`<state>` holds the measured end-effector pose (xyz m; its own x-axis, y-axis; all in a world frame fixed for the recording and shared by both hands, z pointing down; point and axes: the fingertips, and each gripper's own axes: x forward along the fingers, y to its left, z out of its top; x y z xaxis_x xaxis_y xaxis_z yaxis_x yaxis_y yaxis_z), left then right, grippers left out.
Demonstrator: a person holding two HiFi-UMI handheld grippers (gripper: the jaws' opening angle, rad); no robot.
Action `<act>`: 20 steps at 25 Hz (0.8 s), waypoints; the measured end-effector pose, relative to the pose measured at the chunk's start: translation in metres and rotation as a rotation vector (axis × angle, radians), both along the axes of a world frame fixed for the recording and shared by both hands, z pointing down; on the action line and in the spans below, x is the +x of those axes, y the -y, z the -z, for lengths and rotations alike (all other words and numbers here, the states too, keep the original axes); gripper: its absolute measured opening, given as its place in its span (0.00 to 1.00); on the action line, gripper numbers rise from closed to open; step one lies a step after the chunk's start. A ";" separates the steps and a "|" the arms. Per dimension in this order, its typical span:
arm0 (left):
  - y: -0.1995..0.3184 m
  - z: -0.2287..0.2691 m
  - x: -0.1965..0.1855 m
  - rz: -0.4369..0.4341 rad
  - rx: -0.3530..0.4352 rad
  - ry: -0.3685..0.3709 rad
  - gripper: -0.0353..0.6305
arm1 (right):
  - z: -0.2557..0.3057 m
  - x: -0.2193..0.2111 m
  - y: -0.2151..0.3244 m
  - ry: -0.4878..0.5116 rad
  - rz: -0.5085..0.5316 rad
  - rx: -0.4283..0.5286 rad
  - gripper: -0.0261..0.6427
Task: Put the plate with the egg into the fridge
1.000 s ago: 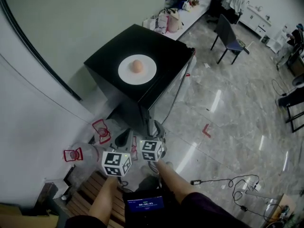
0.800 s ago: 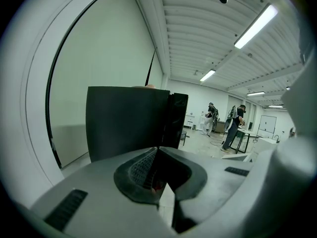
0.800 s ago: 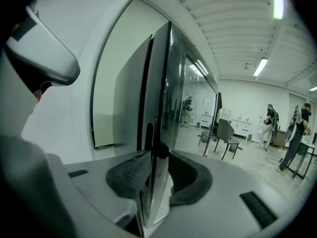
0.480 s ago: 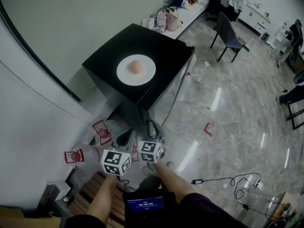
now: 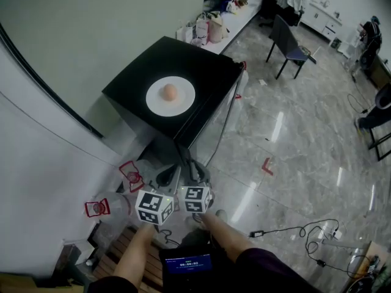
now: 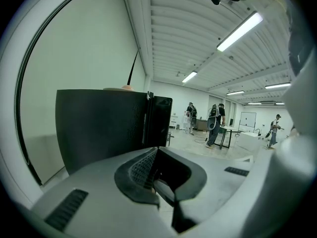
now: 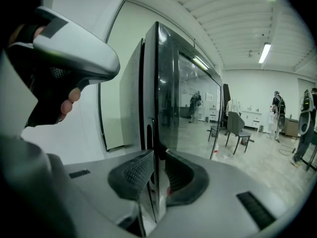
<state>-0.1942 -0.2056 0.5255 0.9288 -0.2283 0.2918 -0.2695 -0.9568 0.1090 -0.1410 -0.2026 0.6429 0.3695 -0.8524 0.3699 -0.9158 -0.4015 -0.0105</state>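
Fridge (image 5: 204, 72): black cabinet, stands on the floor (image 5: 293, 139) against the wall (image 5: 91, 35), door (image 7: 166, 98) closed. Plate (image 5: 183, 100): white, round, lies flat on the fridge top, approx. centre, well apart from both tools. Egg (image 5: 170, 91): brown, rests on the plate, near its middle. L tool (image 6: 155, 153): jaws together, nothing between them; in the L gripper view it points at the fridge's side panel from low down, w/ only a sliver of plate and egg showing above the top edge. R tool (image 7: 157, 156): jaws closing, w/ the door's vertical front edge between the pads; L pad is just beside the edge, and a thin gap shows at the R pad, so no clamp is made at this moment. In the head view both tools sit side by side, low, in front of the fridge's near corner, below the level of the plate. Chair (image 5: 290, 41): stands on the floor beyond the fridge, well apart. Red tape mark (image 5: 266, 166): on the floor, R of the tools.
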 end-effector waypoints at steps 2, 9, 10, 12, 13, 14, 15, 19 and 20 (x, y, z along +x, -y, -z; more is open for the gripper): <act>-0.001 0.000 0.001 -0.014 -0.002 0.000 0.07 | 0.001 0.000 -0.001 0.003 -0.008 0.004 0.15; 0.006 0.000 0.001 -0.034 0.010 -0.001 0.07 | -0.003 -0.002 -0.001 0.007 -0.018 0.003 0.14; 0.007 0.000 0.001 -0.037 0.011 0.001 0.07 | -0.004 -0.001 -0.002 0.011 -0.027 0.003 0.14; 0.008 0.000 0.000 -0.045 0.011 0.002 0.07 | 0.000 0.003 -0.012 0.015 -0.063 0.012 0.13; 0.008 0.000 0.000 -0.049 0.009 -0.001 0.07 | 0.002 0.006 -0.021 0.014 -0.082 0.019 0.13; 0.008 -0.001 0.001 -0.054 0.005 -0.005 0.07 | 0.004 0.010 -0.031 0.012 -0.095 0.024 0.12; 0.008 -0.003 0.002 -0.062 0.001 -0.009 0.07 | 0.004 0.013 -0.041 0.010 -0.100 0.027 0.12; -0.014 -0.014 0.021 -0.165 -0.006 -0.010 0.07 | 0.000 0.030 -0.078 0.019 -0.109 0.039 0.11; -0.025 -0.017 0.030 -0.204 -0.008 -0.008 0.07 | -0.001 0.036 -0.088 0.022 -0.110 0.043 0.11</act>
